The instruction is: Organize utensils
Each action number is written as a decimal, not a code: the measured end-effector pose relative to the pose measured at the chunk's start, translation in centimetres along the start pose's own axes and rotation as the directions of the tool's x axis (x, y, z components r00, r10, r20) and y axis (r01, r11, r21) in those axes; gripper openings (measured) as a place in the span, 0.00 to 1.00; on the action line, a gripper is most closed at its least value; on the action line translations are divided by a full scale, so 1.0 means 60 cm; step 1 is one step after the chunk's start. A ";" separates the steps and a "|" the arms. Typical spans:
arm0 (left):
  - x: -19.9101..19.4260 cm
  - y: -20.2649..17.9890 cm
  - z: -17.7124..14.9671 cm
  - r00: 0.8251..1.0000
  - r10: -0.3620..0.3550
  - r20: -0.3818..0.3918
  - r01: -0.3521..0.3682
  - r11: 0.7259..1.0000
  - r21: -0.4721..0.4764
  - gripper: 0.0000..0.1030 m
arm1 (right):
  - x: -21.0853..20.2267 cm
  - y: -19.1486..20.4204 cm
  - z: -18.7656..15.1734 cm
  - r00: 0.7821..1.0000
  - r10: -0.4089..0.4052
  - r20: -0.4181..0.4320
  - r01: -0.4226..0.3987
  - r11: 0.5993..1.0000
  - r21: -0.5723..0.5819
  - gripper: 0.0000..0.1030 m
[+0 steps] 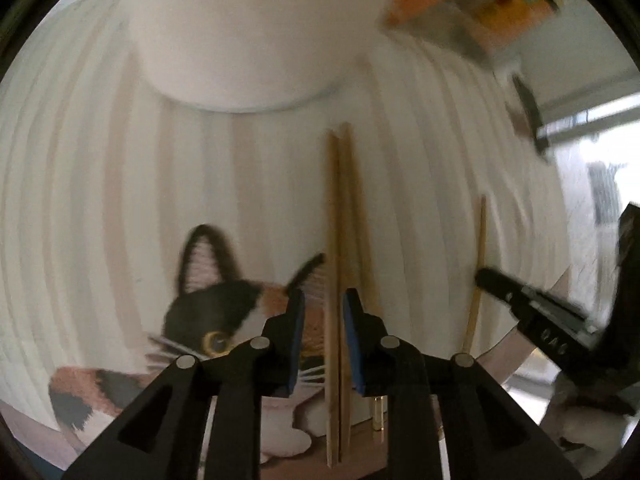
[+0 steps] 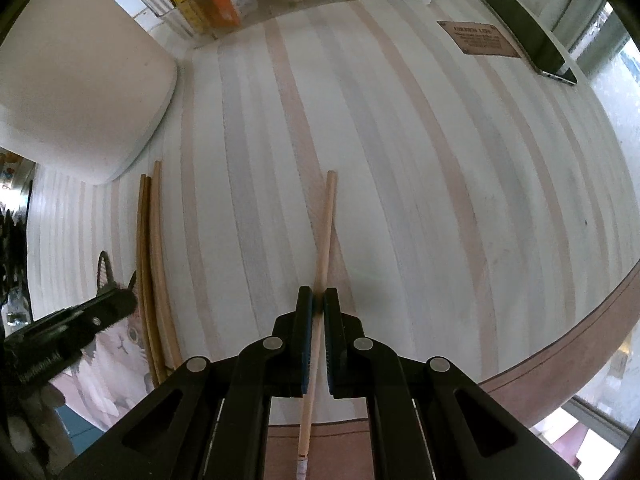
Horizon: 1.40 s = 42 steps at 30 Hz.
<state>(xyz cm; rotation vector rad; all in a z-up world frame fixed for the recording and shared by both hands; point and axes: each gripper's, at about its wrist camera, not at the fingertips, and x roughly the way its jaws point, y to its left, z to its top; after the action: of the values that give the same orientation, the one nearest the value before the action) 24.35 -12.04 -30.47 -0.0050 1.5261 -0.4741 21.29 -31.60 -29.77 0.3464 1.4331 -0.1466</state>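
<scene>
Right gripper [image 2: 319, 300] is clamped on a single chopstick [image 2: 326, 226]. Its fingers [image 2: 305, 322] are pinched tight on the shaft about midway, with the thin tip reaching out over the striped counter [image 2: 400, 152] and the butt end trailing back past the counter's near edge. The gripper points nearly straight down at it.

Over on the left, the left gripper [image 1: 323, 310] hangs over a bundle of chopsticks [image 1: 340, 208] lying side by side. Its fingers [image 1: 295, 334] stand a narrow gap apart, and one stick of the bundle runs through that gap. Whether the pads are actually pressing on it I cannot tell; a sliver of space seems to show on each side, so I read this as a loose straddle, not a grip.

In the right wrist view the bundle [image 2: 154, 264] lies near the counter's left edge, just below the pale container [image 2: 80, 92], partly over a cat-patterned mat [image 2: 120, 344]. The single chopstick sits well apart from it, near the middle of the near edge.

My judgement: the step in hand is gathering, bringing the stray stick over to join its mates. The next move calls for carrying it leftward, turning it to run parallel with the bundle, and setting it down alongside without rolling the others. The left gripper sits right in that landing zone, so it needs to steady the bundle or clear out.
</scene>
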 end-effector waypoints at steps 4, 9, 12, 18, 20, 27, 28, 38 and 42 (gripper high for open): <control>-0.004 -0.023 0.004 0.997 0.071 0.019 -0.072 0.995 0.075 0.16 | -0.001 0.005 0.003 1.000 -0.017 0.003 0.017 1.000 -0.017 0.06; -0.003 -0.023 -0.007 0.997 0.070 0.038 -0.073 0.992 0.103 0.11 | -0.001 0.010 -0.001 1.000 -0.006 -0.001 0.006 1.000 -0.008 0.06; -0.015 0.004 -0.019 0.995 0.091 0.044 -0.095 0.990 0.100 0.11 | 0.000 0.005 0.006 1.000 -0.006 0.001 0.006 1.000 -0.013 0.06; -0.030 0.071 -0.031 0.999 0.025 0.037 -0.025 1.000 -0.001 0.13 | 0.005 -0.004 -0.001 1.000 -0.012 0.002 0.012 1.000 -0.019 0.06; -0.035 0.091 -0.034 0.999 -0.031 0.035 0.033 0.998 -0.046 0.12 | 0.004 -0.004 -0.001 1.000 -0.007 0.000 0.007 1.000 -0.014 0.06; -0.035 0.087 -0.035 0.999 -0.038 0.029 0.039 0.998 -0.050 0.13 | 0.003 -0.005 0.000 1.000 -0.006 -0.002 0.006 1.000 -0.019 0.06; -0.036 0.083 -0.036 1.000 -0.019 0.023 0.020 0.999 -0.037 0.14 | 0.003 -0.005 -0.001 1.000 -0.007 -0.002 0.007 1.000 -0.019 0.06; -0.017 0.003 -0.018 0.982 0.186 -0.006 -0.184 0.973 0.137 0.12 | 0.008 -0.003 -0.001 1.000 -0.016 0.005 0.016 1.000 -0.015 0.07; -0.016 0.007 -0.020 0.981 0.196 -0.014 -0.193 0.974 0.123 0.09 | 0.011 -0.007 -0.002 1.000 -0.006 0.002 0.006 1.000 -0.009 0.07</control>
<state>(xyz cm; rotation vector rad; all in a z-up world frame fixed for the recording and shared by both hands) 23.36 -11.02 -29.76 0.2435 1.5035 -0.4101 21.15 -31.91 -30.49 0.3343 1.4321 -0.1449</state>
